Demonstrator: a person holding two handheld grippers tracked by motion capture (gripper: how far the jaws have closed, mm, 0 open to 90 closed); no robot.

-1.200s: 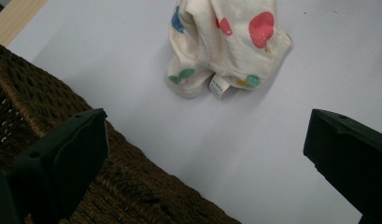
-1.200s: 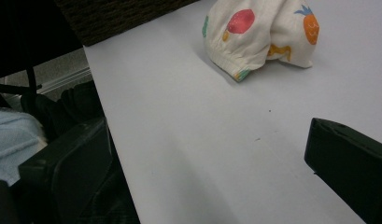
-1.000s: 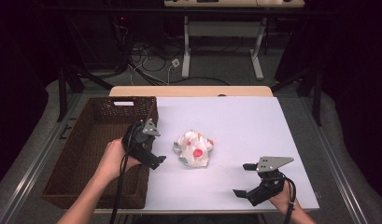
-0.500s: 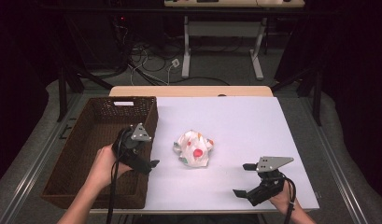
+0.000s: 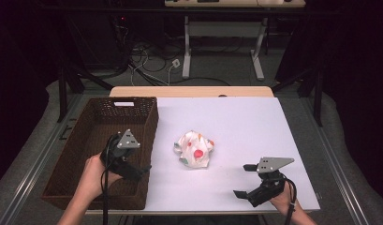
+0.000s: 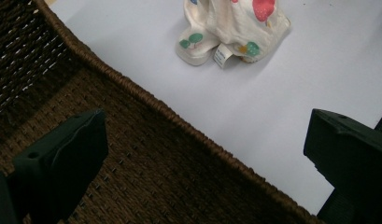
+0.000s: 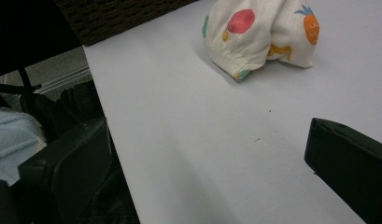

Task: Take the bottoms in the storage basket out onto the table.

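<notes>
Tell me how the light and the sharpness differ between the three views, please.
High view: the white table is bright, the room behind dark. Left gripper view: the patterned cloth and basket weave are sharp, the near jaws soft. Right gripper view: the cloth casts a soft shadow on the table, and the jaws blur.

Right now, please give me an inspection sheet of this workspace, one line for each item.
Surface: white table, flat, mostly bare.
Job's things: crumpled printed cloth lies on the table, beside the wicker basket, apart from it.
Clutter: nothing seen.
Grippers: left claw open, over the basket's right wall; right claw open, above the table's near right part; both hold nothing.
Cables: one trails from each claw; more lie on the floor behind.
Surroundings: dark room, desk legs behind.
</notes>
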